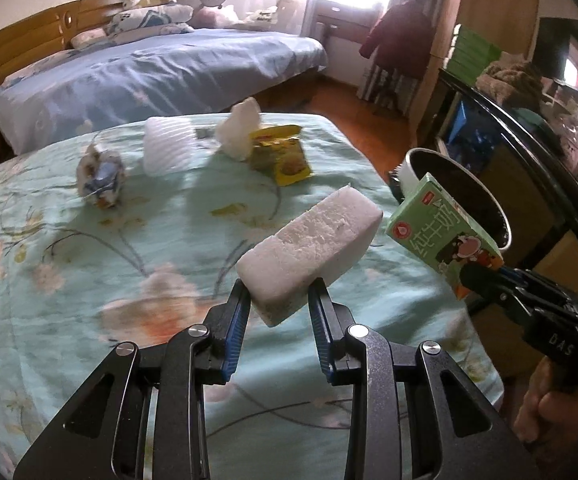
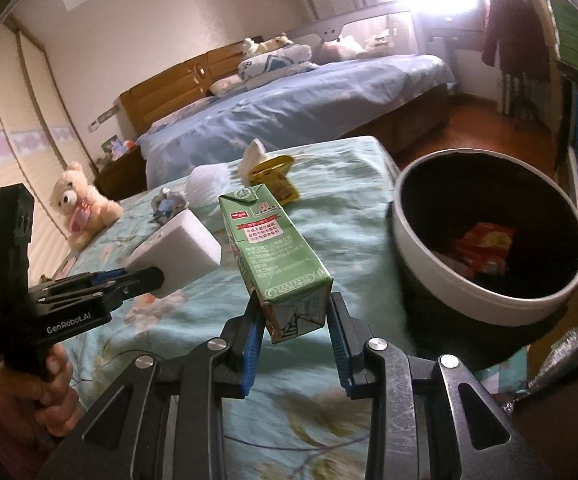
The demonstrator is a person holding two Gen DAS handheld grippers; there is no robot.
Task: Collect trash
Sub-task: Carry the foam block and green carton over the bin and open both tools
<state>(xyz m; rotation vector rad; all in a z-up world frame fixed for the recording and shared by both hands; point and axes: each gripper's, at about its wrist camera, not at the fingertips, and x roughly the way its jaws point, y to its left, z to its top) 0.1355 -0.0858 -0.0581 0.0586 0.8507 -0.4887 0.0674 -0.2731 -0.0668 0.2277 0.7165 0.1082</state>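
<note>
My left gripper [image 1: 281, 296] is shut on a white foam block [image 1: 313, 248], held above the floral bed cover; the same block [image 2: 177, 252] shows at the left of the right wrist view. My right gripper [image 2: 293, 312] is shut on a green milk carton [image 2: 277, 256], also seen at the right edge of the left wrist view as the carton [image 1: 445, 236]. A round bin [image 2: 489, 236] with a white rim and dark inside stands just right of the carton; red wrappers lie in it. On the bed remain a yellow snack bag [image 1: 285, 156], a crumpled tissue [image 1: 241, 128], white ribbed foam [image 1: 169, 144] and a crumpled wrapper [image 1: 103, 176].
A teddy bear [image 2: 81, 208] sits at the bed's left side. A second bed with a blue cover [image 1: 161, 68] lies beyond, with a wooden floor between. Dark furniture [image 1: 509, 140] stands to the right, behind the bin. A hand [image 2: 53, 392] holds the left gripper's handle.
</note>
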